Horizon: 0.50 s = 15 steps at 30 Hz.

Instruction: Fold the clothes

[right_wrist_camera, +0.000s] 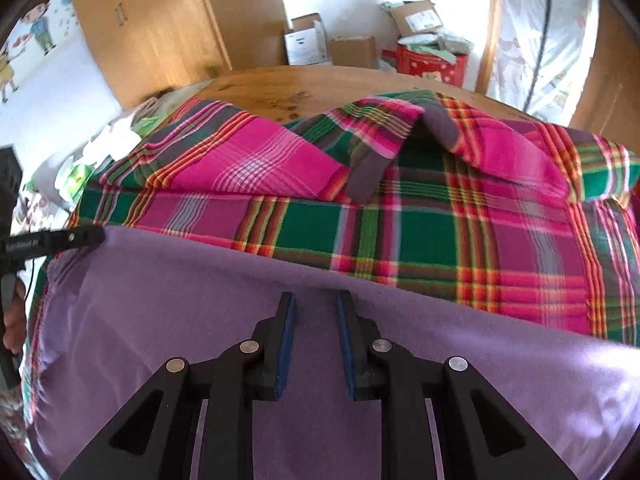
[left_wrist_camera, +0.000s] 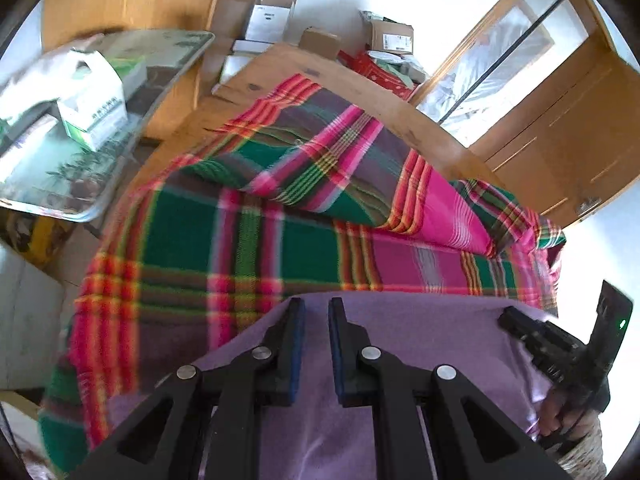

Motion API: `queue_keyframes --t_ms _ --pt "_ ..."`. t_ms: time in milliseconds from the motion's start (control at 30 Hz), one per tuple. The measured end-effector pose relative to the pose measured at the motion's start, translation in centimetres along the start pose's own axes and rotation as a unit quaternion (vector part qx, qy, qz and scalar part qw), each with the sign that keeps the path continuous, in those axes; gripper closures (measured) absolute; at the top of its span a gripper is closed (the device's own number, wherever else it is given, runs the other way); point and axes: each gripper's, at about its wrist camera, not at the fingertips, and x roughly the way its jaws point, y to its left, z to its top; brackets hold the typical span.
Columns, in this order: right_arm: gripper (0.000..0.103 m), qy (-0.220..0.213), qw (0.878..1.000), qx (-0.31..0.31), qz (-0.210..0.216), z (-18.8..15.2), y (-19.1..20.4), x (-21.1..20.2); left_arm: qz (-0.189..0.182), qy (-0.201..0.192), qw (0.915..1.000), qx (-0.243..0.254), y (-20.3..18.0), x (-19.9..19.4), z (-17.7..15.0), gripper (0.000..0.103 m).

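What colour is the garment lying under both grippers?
Plain purple garment, clearest in the right wrist view.

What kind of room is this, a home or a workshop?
Most likely a lived-in home room. A plaid blanket covers a wooden table, opened cardboard boxes sit on the floor, and a children's cartoon decorates the wall.
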Motion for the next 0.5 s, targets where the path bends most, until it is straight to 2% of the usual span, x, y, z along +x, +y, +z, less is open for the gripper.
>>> queue_keyframes --t_ms 200,300,500 --pt "0.082 -0.027 0.999 0.009 0.016 -2.1 -0.9 -4.6 0.000 -0.014 0.9999 -0.007 0.8 -4.2 -2.8 0.091" --pt "0.082 -0.032 0.999 0.003 0.027 -4.4 -0.7 -6.9 -0.003 -0.021 0.9996 -0.018 1.5 -6.3 -4.9 0.091" --pt "0.082 -0.023 0.998 -0.013 0.056 -9.4 0.4 -9.7 0.015 -0.023 0.9993 -0.024 2.6 -9.9 -10.3 0.089"
